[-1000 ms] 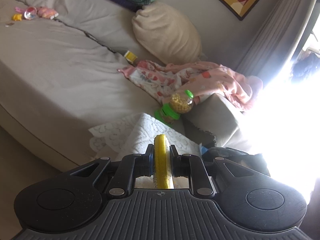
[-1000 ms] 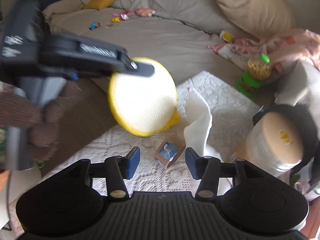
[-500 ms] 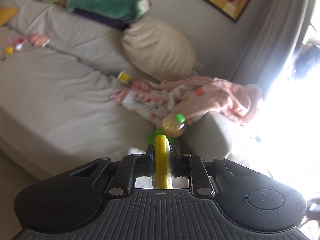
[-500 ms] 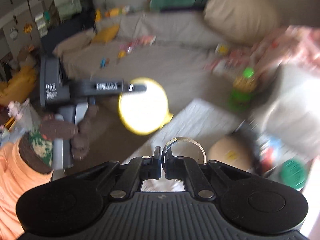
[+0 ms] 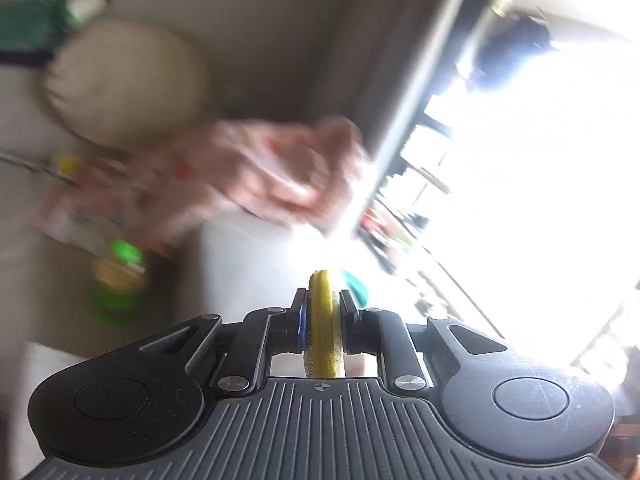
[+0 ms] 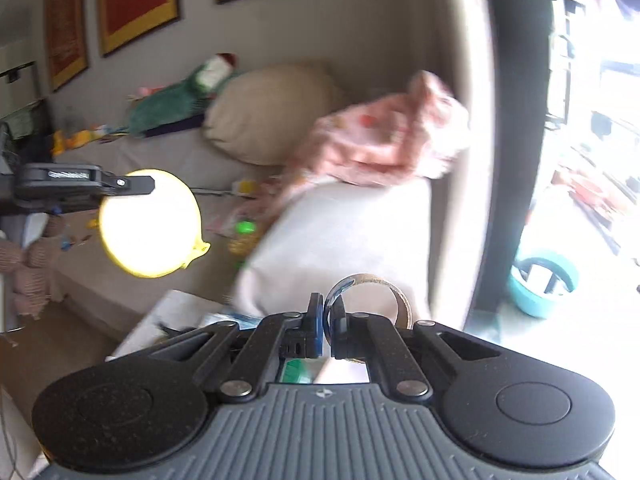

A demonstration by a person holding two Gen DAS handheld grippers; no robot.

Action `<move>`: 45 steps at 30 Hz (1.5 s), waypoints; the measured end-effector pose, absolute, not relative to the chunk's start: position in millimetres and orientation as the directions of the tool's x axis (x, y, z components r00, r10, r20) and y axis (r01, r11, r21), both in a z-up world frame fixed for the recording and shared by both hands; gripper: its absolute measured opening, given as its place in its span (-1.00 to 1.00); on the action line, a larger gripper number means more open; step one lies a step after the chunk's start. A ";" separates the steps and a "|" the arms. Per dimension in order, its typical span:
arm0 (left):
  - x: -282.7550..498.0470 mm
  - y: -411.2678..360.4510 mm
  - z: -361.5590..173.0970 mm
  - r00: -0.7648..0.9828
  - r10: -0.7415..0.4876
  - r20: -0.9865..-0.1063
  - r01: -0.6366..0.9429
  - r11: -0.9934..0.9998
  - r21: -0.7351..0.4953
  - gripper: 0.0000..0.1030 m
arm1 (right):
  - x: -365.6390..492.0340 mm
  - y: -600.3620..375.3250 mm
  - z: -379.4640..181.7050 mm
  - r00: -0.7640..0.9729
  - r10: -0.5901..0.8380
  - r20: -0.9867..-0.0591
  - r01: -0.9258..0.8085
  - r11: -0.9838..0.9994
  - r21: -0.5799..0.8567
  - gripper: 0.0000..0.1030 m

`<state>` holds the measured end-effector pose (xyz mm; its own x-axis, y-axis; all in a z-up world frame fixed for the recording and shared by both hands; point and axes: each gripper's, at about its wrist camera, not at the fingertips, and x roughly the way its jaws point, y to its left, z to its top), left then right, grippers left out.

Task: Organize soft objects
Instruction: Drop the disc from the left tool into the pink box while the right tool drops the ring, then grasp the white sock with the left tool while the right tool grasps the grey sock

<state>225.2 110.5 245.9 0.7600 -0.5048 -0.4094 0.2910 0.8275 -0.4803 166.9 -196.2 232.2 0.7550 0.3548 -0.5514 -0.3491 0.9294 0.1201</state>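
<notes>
left claw (image 5: 323,320) pinches yellow sponge (image 5: 322,322) edge-on; right claw (image 6: 327,326) pinches tape ring (image 6: 370,300) rim.

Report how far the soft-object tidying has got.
Nothing looks put away yet. In hand: left gripper clamps a round yellow pad; right gripper pinches a tape roll. Left: the pink blanket lies heaped on the sofa.

2 wrist views facing sofa, sharing beige pillow (image 5: 124,84), pink blanket (image 6: 384,144)
</notes>
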 end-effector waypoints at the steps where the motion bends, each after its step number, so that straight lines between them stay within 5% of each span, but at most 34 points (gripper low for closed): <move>1: 230.0 89.7 238.6 0.720 -0.558 -0.412 0.322 0.795 -0.514 -0.65 | 167.3 -208.7 225.6 0.759 0.331 -0.561 -0.324 0.939 0.117 -0.94; 6: 267.7 14.1 169.9 0.509 -0.747 -0.429 0.380 0.641 -0.667 -0.52 | 177.3 -248.8 180.4 0.722 0.308 -0.619 -0.273 0.950 0.154 -0.92; 10: 270.7 4.8 121.1 0.553 -0.564 -0.614 0.316 0.823 -0.472 -0.52 | 181.0 -255.9 140.8 0.650 0.329 -0.685 -0.257 0.944 0.209 -0.65; 15: 220.9 56.6 129.0 0.599 -0.576 -0.556 0.369 0.815 -0.448 -0.52 | 165.2 -258.1 124.5 0.674 0.301 -0.675 -0.257 0.952 0.168 -0.23; 19: 169.5 116.1 150.8 0.722 -0.428 -0.543 0.323 0.903 -0.282 -0.51 | 155.3 -248.0 123.6 0.707 0.288 -0.646 -0.268 0.954 0.131 0.12; 27: 123.2 260.6 114.7 0.722 -0.103 -0.684 -0.108 0.960 -0.258 -0.51 | 119.8 -165.7 122.1 0.802 0.278 -0.529 -0.383 0.919 -0.098 0.31; 38: 93.2 311.3 42.2 0.679 -0.235 -0.695 -0.347 0.732 -0.586 -0.51 | 98.8 -73.7 124.6 0.693 0.459 -0.556 -0.599 0.795 -0.090 0.35; 45: 124.1 256.2 43.7 0.694 -0.267 -0.669 -0.179 0.836 -0.519 -0.50 | 94.1 -81.7 115.2 0.696 0.426 -0.578 -0.582 0.806 -0.107 0.35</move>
<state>124.1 256.2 43.7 0.6940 -0.2668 -0.6687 -0.1789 0.8357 -0.5192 94.1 -81.7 115.2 0.6958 0.4263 -0.5780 -0.5824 0.8059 -0.1068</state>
